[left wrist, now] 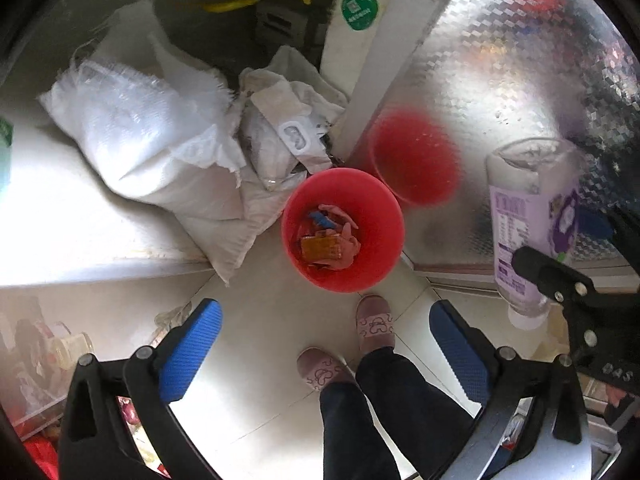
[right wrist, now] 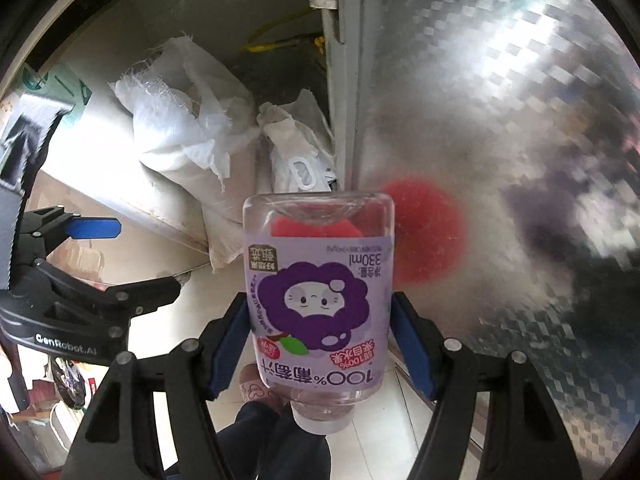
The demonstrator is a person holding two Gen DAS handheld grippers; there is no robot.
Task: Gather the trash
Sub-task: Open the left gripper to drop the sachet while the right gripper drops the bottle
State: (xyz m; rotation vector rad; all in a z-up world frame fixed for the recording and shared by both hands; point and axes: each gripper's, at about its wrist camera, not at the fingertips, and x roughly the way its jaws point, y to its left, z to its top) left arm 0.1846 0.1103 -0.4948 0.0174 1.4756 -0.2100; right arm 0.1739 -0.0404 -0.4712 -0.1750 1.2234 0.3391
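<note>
Clamped between my right gripper (right wrist: 320,344) jaws is an upside-down juice bottle (right wrist: 318,300); my left gripper (left wrist: 326,352) gapes empty, red bin (left wrist: 342,230) beyond its jaws.

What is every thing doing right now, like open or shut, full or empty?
Left gripper: open, nothing between its jaws.
Right gripper: shut on the juice bottle.
Juice bottle: empty, capped, upside down.
Red bin: upright on the floor, some trash inside, not full.
White sack: slumped, top torn open.
Metal door: standing open beside the bin.
</note>
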